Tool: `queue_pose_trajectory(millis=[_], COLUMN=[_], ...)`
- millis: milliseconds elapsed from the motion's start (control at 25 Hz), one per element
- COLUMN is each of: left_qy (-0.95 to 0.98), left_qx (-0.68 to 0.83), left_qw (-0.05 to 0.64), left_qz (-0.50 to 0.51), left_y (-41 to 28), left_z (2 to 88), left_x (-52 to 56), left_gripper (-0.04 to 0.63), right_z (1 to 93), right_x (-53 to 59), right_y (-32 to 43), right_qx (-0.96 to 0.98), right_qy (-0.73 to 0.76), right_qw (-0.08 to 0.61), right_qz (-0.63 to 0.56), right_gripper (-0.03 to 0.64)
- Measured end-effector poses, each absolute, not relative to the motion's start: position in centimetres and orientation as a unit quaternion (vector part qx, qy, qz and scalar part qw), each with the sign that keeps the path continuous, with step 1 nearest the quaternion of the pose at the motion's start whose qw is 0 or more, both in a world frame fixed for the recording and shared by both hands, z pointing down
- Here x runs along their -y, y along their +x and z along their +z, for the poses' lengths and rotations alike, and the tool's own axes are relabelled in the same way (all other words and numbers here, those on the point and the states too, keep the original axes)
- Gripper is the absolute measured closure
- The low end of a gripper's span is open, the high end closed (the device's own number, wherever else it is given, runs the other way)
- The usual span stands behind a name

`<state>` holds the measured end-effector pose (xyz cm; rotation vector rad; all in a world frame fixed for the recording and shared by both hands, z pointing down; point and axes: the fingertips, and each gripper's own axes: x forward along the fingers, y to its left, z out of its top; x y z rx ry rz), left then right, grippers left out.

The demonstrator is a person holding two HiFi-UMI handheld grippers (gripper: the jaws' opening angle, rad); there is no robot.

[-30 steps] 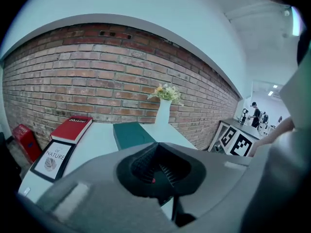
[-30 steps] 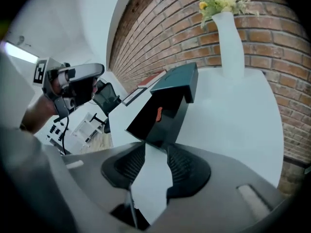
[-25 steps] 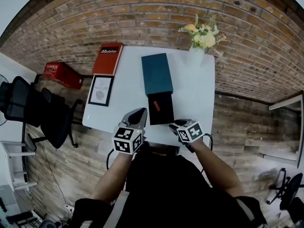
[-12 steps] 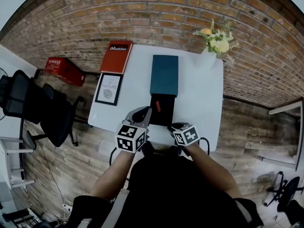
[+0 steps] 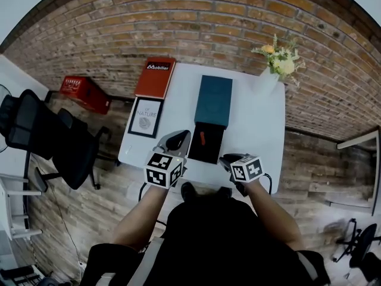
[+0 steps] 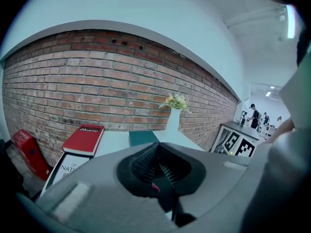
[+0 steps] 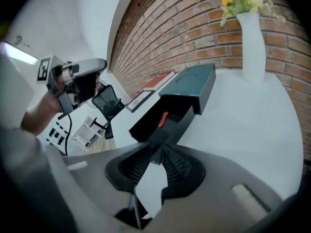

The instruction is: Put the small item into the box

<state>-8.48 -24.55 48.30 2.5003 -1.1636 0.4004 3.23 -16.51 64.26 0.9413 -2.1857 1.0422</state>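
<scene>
An open black box [image 5: 208,149] sits near the front edge of the white table [image 5: 256,130], with a small red item [image 5: 202,138] lying inside it. The box's teal lid [image 5: 214,100] rests just behind. My left gripper [image 5: 180,137] hovers at the box's left side, its pads together and empty. My right gripper [image 5: 225,159] hangs by the box's near right corner. Its jaws have just been closing, and nothing is between them. The right gripper view looks past the gripper [image 7: 156,149] to the box [image 7: 146,125] and the red item [image 7: 164,119].
A white vase of flowers [image 5: 271,76] stands at the table's far right corner. On the left side lie a red book [image 5: 156,76] and a framed print [image 5: 144,117]. A black office chair [image 5: 41,136] and a red crate [image 5: 83,91] are on the floor at left.
The table and box have slid rightward in the head view. Both grippers have shifted a little while staying by the box's near end.
</scene>
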Motion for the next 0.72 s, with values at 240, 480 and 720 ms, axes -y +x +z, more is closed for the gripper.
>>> queue_pose_trajectory(millis=[240, 480, 720], left_qy=[0.882, 0.884, 0.883], left_qx=[0.422, 0.418, 0.432], left_qw=[0.158, 0.162, 0.150], left_qz=[0.138, 0.131, 0.110], left_y=[-8.7, -9.1, -9.7], left_z=[46.2, 44.7, 42.5], left_x=[25.3, 26.3, 27.6], left_gripper=[0.589, 0.588, 0.588], right_z=[59.0, 54.3, 50.3], right_x=[20.7, 23.5, 24.9], right_y=[7.4, 8.4, 7.3], right_qx=[0.814, 0.826, 0.850], right_qy=[0.409, 0.422, 0.411], right_qw=[0.216, 0.198, 0.173], right_qz=[0.352, 0.318, 0.282], right_gripper=[0.569, 0.611, 0.616])
